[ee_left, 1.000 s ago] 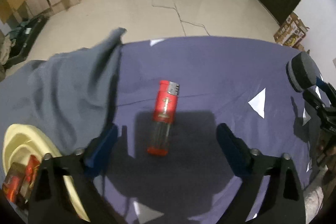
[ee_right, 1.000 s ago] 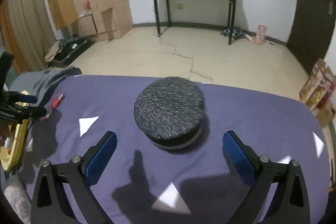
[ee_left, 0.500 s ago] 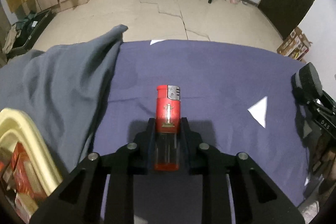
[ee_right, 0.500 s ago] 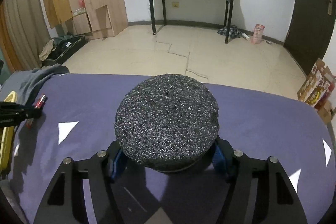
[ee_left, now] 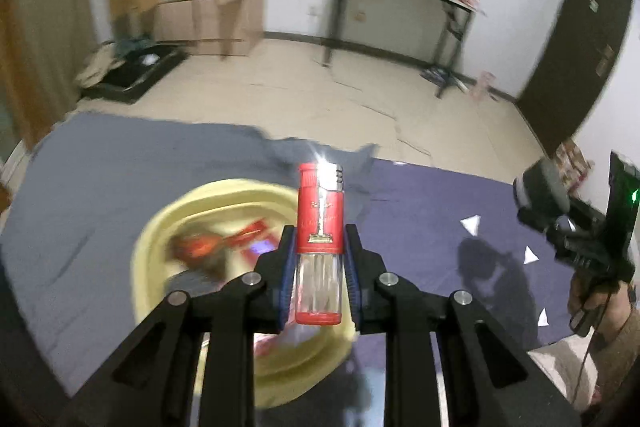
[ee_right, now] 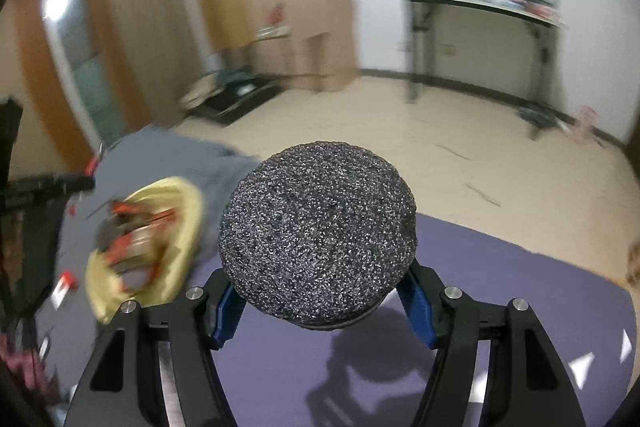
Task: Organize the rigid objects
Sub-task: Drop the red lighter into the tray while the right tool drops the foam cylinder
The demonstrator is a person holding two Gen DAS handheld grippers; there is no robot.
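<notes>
1. In the left wrist view, the left gripper [ee_left: 319,267] sits at lower centre, its blue pads clamped tight on the clear lower body of a red lighter [ee_left: 320,231], which stands upright between them.
2. Behind and below the lighter, a pale yellow basin [ee_left: 192,203] rests on a grey cloth [ee_left: 100,179]. It holds blurred red packets and a dark item; their kind cannot be told.
3. In the right wrist view, the right gripper [ee_right: 320,301] at lower centre grips a round, speckled dark grey disc [ee_right: 318,247] by its sides, raised above the purple table cover [ee_right: 520,291].
4. The basin [ee_right: 180,203] appears at middle left of this view, blurred, with red items inside.
</notes>
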